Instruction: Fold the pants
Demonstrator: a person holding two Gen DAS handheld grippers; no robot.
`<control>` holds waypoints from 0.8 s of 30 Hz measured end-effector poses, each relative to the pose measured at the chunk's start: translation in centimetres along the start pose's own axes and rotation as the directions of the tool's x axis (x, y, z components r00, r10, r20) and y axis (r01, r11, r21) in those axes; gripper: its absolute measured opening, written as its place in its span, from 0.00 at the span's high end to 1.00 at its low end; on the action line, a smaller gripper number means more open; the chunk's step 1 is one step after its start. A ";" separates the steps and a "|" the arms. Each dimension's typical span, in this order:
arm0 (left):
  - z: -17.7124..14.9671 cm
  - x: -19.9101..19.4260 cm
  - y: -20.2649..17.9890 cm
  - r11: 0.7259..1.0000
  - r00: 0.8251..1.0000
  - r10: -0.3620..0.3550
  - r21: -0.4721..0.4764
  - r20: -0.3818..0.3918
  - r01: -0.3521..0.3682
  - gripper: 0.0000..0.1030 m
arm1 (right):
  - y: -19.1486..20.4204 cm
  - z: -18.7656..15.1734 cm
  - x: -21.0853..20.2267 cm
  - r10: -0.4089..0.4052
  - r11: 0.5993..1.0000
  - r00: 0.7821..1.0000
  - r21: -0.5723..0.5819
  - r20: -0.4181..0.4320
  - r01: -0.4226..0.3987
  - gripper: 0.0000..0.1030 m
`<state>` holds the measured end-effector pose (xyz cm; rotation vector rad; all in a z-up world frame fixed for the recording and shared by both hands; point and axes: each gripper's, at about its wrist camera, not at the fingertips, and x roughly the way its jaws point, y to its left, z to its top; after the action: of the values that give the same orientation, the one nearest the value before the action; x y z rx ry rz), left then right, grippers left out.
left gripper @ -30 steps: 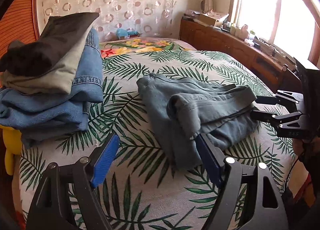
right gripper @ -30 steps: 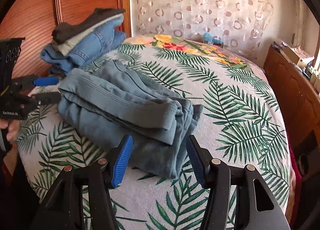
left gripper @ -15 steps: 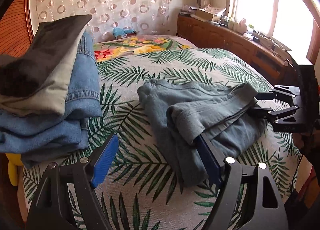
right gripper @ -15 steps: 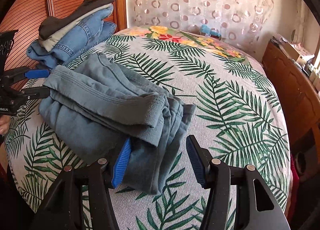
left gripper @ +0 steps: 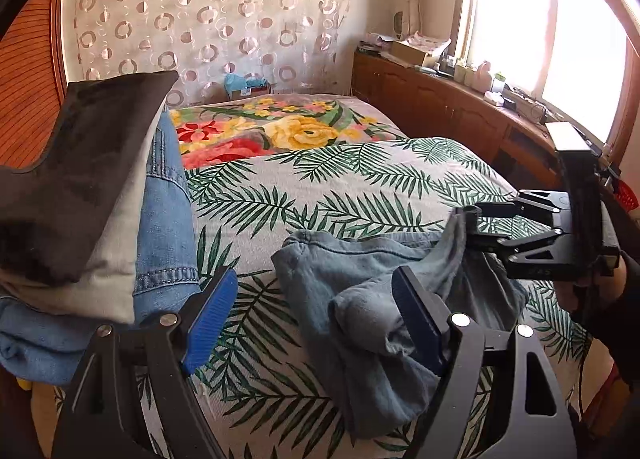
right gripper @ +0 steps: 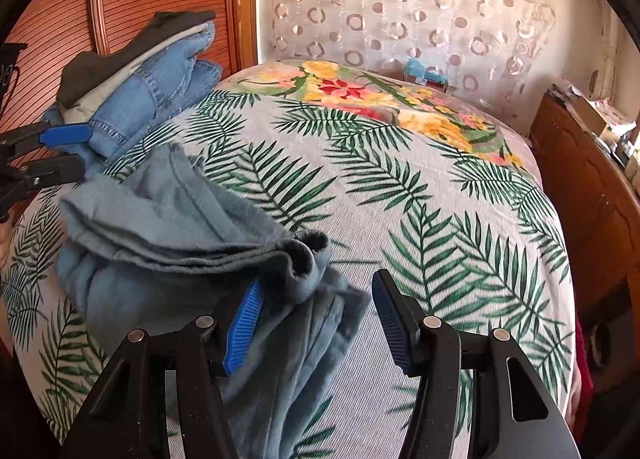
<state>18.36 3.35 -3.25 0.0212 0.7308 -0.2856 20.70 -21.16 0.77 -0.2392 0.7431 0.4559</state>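
Note:
The folded grey-blue pants (left gripper: 360, 299) lie bunched on the leaf-print bed. My left gripper (left gripper: 312, 321) is open at their near end, its right finger tucked against the fold and its left finger over bare sheet. In the right wrist view the pants (right gripper: 168, 235) pile up against the left finger (right gripper: 244, 327) of my right gripper (right gripper: 316, 325), which is open with a loose lower layer of cloth lying between its jaws. Across the pants, each gripper shows in the other's view: the right gripper (left gripper: 470, 227) at their far edge, the left gripper (right gripper: 80, 151) by the stack.
A stack of folded clothes (left gripper: 100, 219), jeans under beige and dark pieces, stands at the bed's left edge by the wooden headboard (right gripper: 60, 19). A floral blanket (left gripper: 288, 131) covers the far end. A wooden cabinet (left gripper: 460, 107) runs under the window on the right.
Both grippers moved toward the stack, which now looms larger in the left view. The pants slid along with them and bunched higher against the right gripper's left finger.

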 end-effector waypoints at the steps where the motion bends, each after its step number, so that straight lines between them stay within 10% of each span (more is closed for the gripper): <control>1: 0.0 0.0 0.0 1.000 1.000 -0.004 -0.001 0.002 0.004 0.22 | -0.3 0.3 0.3 -0.006 1.000 1.000 0.010 0.005 0.006 0.44; 24: -0.3 5.9 -0.2 0.998 0.992 0.057 0.046 -0.116 -0.052 0.22 | -1.2 -0.6 1.1 0.046 0.996 0.999 0.079 -0.030 -0.043 0.44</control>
<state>22.24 1.76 -7.36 0.0997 0.8394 -0.2490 21.68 -22.06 -0.36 -0.1569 0.7970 0.4650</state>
